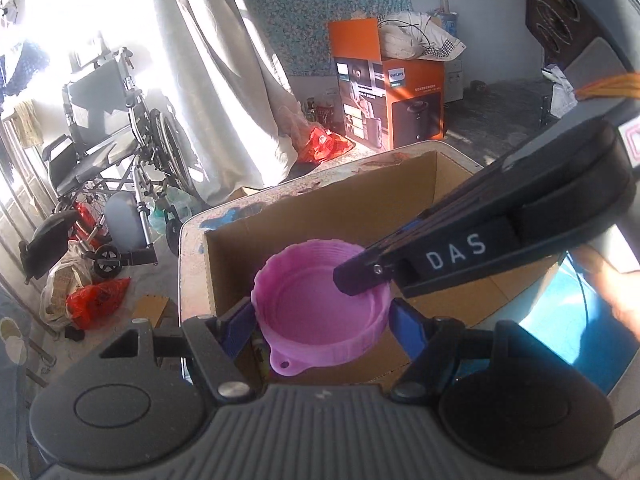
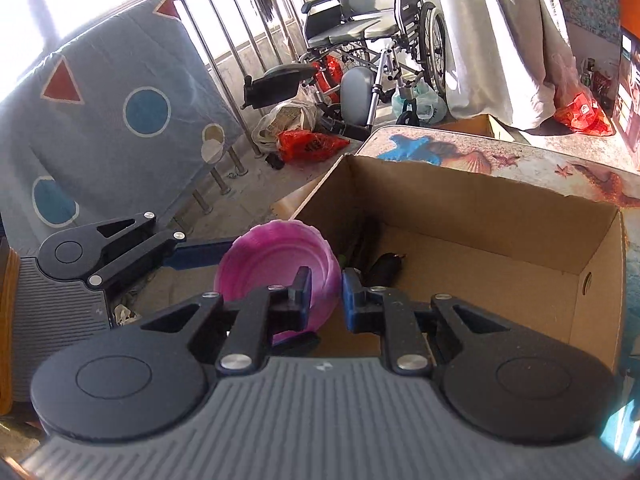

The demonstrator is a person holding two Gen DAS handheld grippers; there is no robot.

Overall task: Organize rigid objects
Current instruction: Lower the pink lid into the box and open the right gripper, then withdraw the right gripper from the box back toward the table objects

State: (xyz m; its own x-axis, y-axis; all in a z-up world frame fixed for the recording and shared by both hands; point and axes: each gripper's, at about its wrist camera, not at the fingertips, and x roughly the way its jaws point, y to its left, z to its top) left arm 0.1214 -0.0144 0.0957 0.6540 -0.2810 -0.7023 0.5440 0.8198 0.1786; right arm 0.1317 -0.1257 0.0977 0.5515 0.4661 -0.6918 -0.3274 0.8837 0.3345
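Observation:
A pink round plastic dish [image 1: 320, 304] with a small hanging tab is held over the open cardboard box [image 1: 320, 208]. My left gripper [image 1: 322, 320] is shut on the dish across its width, one blue pad on each side. My right gripper [image 2: 326, 300] straddles the dish's rim [image 2: 276, 256], one finger inside the bowl and one outside; the pads do not press the wall. The right gripper also shows in the left wrist view [image 1: 360, 276], reaching in from the right. A dark object [image 2: 386, 266] lies inside the box [image 2: 480, 248].
The box stands on a table with a seashell-print cover [image 2: 500, 152]. A wheelchair [image 2: 380, 36], plastic bags [image 2: 308, 144] and an orange Philips carton [image 1: 396, 100] stand on the floor beyond. A patterned mattress [image 2: 112, 128] leans at the left.

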